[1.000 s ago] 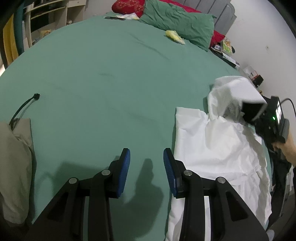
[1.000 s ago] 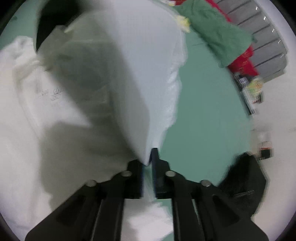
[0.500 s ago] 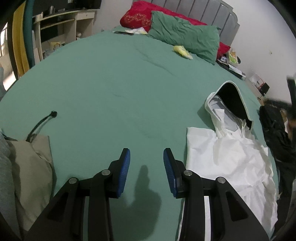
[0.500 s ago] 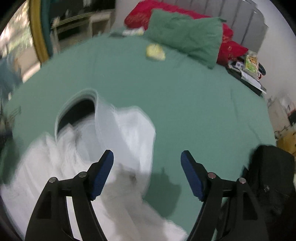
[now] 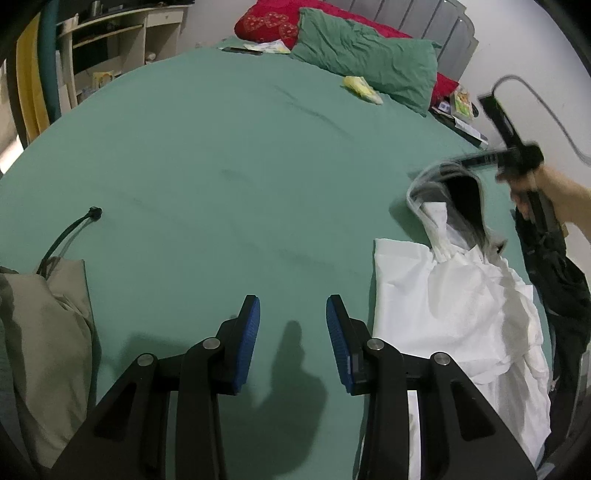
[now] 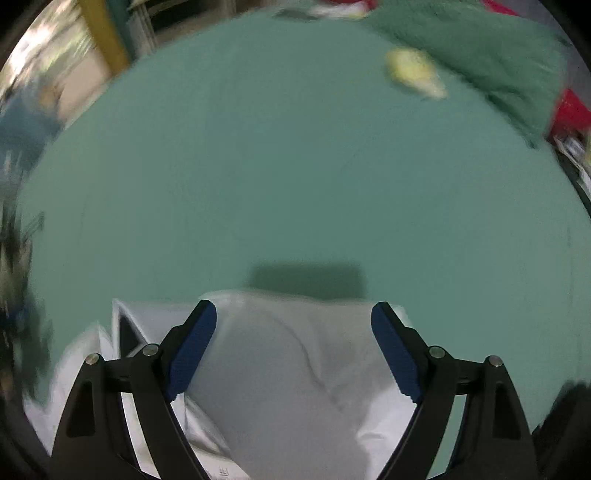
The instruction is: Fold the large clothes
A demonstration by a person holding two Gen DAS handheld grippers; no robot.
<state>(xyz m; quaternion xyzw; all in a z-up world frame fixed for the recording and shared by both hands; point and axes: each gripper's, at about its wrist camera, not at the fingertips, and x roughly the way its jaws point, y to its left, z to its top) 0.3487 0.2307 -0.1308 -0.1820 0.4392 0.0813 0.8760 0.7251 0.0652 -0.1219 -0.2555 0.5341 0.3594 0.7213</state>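
A white hooded garment [image 5: 454,314] lies crumpled on the green bedsheet [image 5: 221,166] at the right, its dark-lined hood [image 5: 461,195] toward the pillows. My left gripper [image 5: 292,301] hovers over bare sheet just left of the garment, open, with nothing between its blue pads. A person's hand [image 5: 554,199] holds my right gripper, blurred, just above the hood. In the right wrist view my right gripper [image 6: 293,308] has its jaws opening wide over the white cloth [image 6: 295,387]; the pads do not press on it.
A beige garment [image 5: 48,332] with a black cord [image 5: 70,232] lies at the left edge. A green pillow [image 5: 365,62], red pillows [image 5: 273,22] and a small yellow item [image 5: 362,86] sit at the head of the bed. Dark clothing [image 5: 557,280] hangs off the right side.
My right gripper let go of the lifted white cloth, opened wide and swung across the bed. The hood dropped onto the sheet. My left gripper stayed in place.
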